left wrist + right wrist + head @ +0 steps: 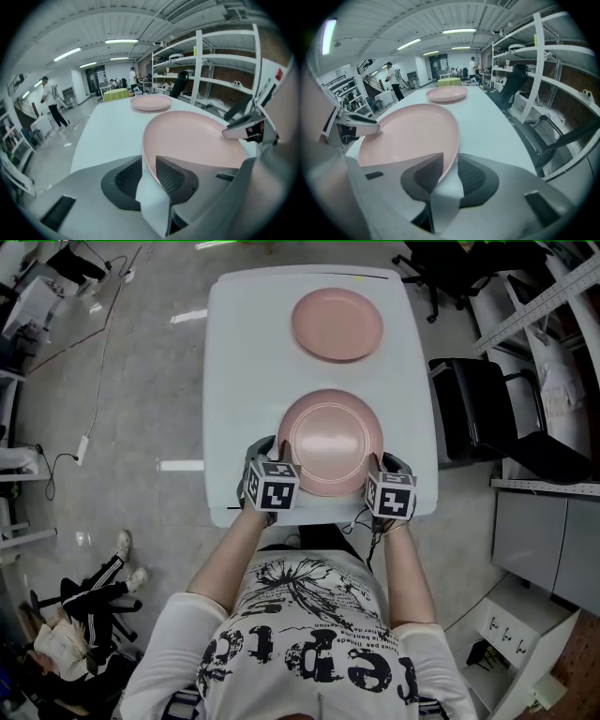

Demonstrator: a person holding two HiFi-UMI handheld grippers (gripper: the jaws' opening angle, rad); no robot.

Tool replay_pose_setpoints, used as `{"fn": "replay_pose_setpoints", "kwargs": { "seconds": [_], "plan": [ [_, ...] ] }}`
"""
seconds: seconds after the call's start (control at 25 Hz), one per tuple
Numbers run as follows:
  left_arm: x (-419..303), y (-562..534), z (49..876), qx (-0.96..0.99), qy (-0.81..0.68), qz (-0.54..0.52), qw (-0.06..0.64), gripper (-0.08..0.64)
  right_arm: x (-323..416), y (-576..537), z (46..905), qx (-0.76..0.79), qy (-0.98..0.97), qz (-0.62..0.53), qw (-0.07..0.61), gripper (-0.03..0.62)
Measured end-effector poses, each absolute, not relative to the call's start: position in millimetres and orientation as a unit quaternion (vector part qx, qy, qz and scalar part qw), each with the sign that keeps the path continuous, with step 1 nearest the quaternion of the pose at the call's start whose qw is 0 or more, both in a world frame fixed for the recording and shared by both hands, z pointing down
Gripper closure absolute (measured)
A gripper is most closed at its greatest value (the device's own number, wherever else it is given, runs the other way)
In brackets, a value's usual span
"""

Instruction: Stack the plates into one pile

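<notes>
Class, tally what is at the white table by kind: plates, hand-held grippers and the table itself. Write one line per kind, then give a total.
Pink plates: 2 (near plate, far plate)
Grippers: 2 (left gripper, right gripper)
White table: 1
Total: 5

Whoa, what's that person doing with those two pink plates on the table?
A person has a gripper in each hand at the near plate. The left gripper and right gripper each have their jaws open around its rim, on opposite sides, not clamped. The far plate lies alone further along the table, so nothing is stacked yet.
</notes>
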State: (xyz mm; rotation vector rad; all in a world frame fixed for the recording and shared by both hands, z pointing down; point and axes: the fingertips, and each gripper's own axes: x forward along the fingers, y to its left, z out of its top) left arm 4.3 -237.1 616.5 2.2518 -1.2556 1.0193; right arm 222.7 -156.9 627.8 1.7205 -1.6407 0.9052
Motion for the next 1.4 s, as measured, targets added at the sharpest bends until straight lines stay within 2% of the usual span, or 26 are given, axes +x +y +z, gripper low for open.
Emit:
{"fn": "replay_pose_setpoints", "kwargs": {
  "seconds": [0.04,0.12,0.24,0.4,0.48,0.56,0.64,0.68,1.16,1.4],
  "plan": [
    [2.7,-238.1,616.3,0.798,-0.448,0.369,0.165,0.447,222.3,-157.4,628.9,0.646,-0.616,0.337,0.298,0.487],
    [2.6,-238.7,617.0,0.802,-0.443,0.369,0.155,0.445,222.5,-157.9,630.9,0.647,-0.615,0.335,0.300,0.485],
    [1.6,-240.0,618.0,0.805,-0.439,0.352,0.189,0.445,223.1,-158.8,632.3,0.651,-0.612,0.336,0.298,0.485],
    [-1.9,-236.8,611.0,0.808,-0.440,0.338,0.199,0.443,225.3,-156.1,625.6,0.664,-0.603,0.325,0.299,0.474],
    [-5.8,-232.3,604.0,0.810,-0.442,0.326,0.204,0.452,227.5,-153.8,614.8,0.678,-0.600,0.314,0.284,0.474],
    [-13.1,-228.2,593.0,0.815,-0.447,0.305,0.209,0.498,226.0,-151.6,600.1,0.692,-0.600,0.303,0.263,0.474],
    [-21.0,-221.7,577.5,0.821,-0.448,0.279,0.217,0.556,221.0,-147.6,583.7,0.700,-0.604,0.291,0.246,0.536],
    [-22.9,-217.1,569.5,0.826,-0.446,0.266,0.222,0.558,218.5,-145.3,575.3,0.702,-0.608,0.284,0.239,0.582],
    [-1.7,-196.7,522.0,0.847,-0.430,0.211,0.233,0.558,219.9,-159.0,526.1,0.675,-0.673,0.219,0.210,0.584],
    [43.2,-232.3,491.5,0.834,-0.459,0.189,0.240,0.558,266.6,-203.1,515.5,0.643,-0.698,0.235,0.211,0.585]
  ]
}}
